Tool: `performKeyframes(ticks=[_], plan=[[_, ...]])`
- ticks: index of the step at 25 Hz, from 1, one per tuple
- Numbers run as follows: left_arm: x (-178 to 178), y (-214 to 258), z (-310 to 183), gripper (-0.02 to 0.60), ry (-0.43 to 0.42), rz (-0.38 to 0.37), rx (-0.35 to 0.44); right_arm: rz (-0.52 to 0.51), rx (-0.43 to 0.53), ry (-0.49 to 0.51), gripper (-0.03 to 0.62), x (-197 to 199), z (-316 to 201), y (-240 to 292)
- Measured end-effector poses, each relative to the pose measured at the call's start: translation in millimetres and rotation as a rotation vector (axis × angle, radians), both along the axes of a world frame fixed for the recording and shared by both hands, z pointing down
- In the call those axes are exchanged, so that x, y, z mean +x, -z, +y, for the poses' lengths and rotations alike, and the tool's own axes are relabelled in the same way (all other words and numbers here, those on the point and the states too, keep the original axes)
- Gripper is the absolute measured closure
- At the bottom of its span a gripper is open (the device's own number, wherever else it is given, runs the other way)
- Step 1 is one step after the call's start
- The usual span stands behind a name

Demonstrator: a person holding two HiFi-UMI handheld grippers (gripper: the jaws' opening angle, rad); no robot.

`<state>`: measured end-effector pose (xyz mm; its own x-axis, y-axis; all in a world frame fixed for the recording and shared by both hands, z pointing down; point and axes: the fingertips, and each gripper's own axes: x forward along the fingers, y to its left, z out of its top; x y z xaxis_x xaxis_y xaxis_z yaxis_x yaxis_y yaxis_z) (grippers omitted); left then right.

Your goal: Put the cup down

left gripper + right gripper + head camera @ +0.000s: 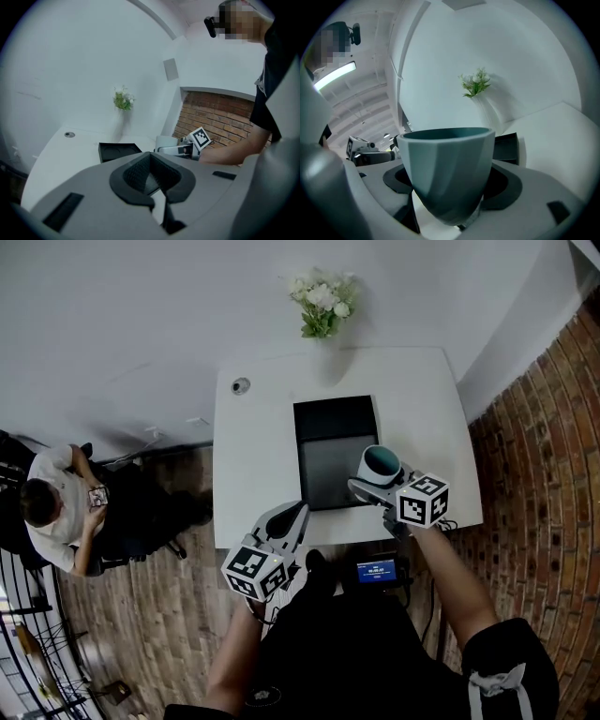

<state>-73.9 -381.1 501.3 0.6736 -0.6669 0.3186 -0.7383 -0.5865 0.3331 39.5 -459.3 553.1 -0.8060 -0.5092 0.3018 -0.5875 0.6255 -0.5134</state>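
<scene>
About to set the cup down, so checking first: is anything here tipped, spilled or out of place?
Nothing stands out. The teal faceted cup sits upright in the right gripper, by the black rectangular tray's right edge. The white table shows no spill, and the white flowers stand upright at its far edge.

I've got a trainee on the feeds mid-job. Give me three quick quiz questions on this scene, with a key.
1. Multiple choice: what is between the jaws of the right gripper? A) a spoon B) the cup C) nothing
2. True or false: the left gripper also grips the cup.
3. Fill in: the flowers stand at the table's ____ edge, by the wall.

Key: 1 B. 2 false: its jaws are together with nothing between them, and it is held apart from the cup. 3 far.
</scene>
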Motion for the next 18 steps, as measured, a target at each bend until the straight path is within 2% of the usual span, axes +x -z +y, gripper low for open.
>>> performKeyframes(ticks=[4,10,18], plan=[[-7,-5,-14,0.575,0.018,-0.013,-0.011,0.032,0.015,-0.062,0.197,-9,-60,-17],[-16,-6,-46,0.575,0.043,-0.021,0.004,0.133,0.078,-0.16,0.197,-19,-152,-34],[-19,-8,-84,0.575,0.063,-0.018,0.012,0.268,0.15,-0.23,0.197,-18,-213,-53]])
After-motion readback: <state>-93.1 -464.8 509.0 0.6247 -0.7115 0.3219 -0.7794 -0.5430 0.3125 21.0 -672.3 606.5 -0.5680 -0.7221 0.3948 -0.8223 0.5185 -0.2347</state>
